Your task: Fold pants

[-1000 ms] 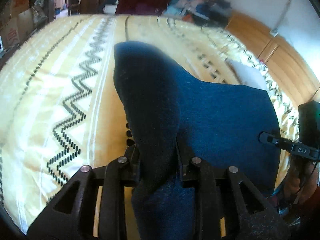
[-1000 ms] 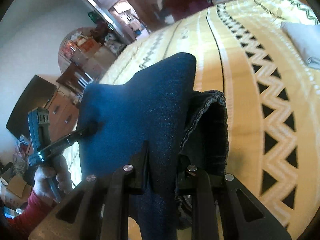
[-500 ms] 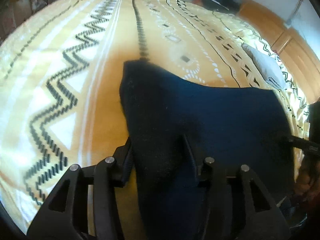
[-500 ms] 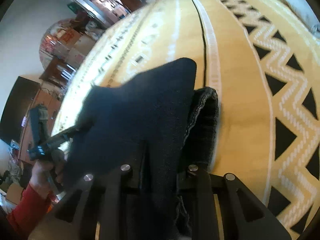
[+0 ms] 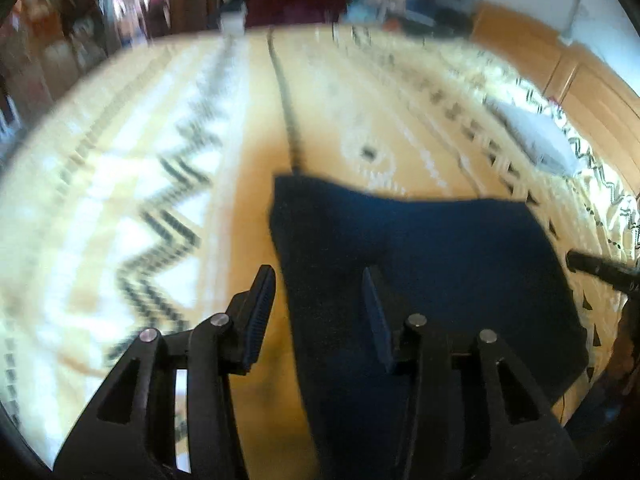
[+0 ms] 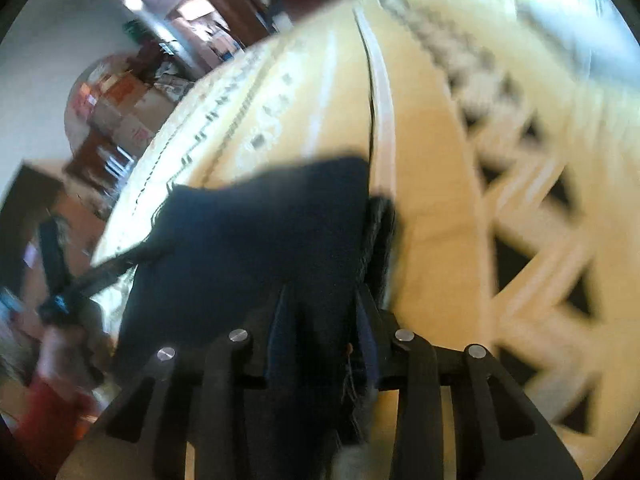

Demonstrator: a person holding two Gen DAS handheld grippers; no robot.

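The left tool (image 5: 318, 304) stands partly open over the near left edge of the dark blue denim pants (image 5: 420, 272). Its left finger (image 5: 260, 312) hangs clear over the bedspread with a gap to the cloth; its right finger (image 5: 374, 320) lies on or just above the denim, too blurred to say which. It grips nothing. Its jaws have just been opening, and the fold's edge lies between them.

The right tool (image 6: 324, 320) is also partly open, and its jaws have just been opening too. A ridge of the denim (image 6: 260, 248) stands between its fingers, but whether the pads press on it cannot be told through the blur.

Ahead of both tools the pants lie as a folded slab on the yellow patterned bedspread (image 5: 120, 200), a frayed hem showing just right of the right tool. A pale folded cloth (image 5: 536, 140) lies well apart, far right of the left tool. In the right wrist view a hand in a red sleeve (image 6: 52, 344) carries the left tool at far left.

The step appears to be letting go after laying a fold. To do it well, both tools likely should open fully before drawing back, then pull out low and straight along the fingers so the top layer does not drag or reopen.
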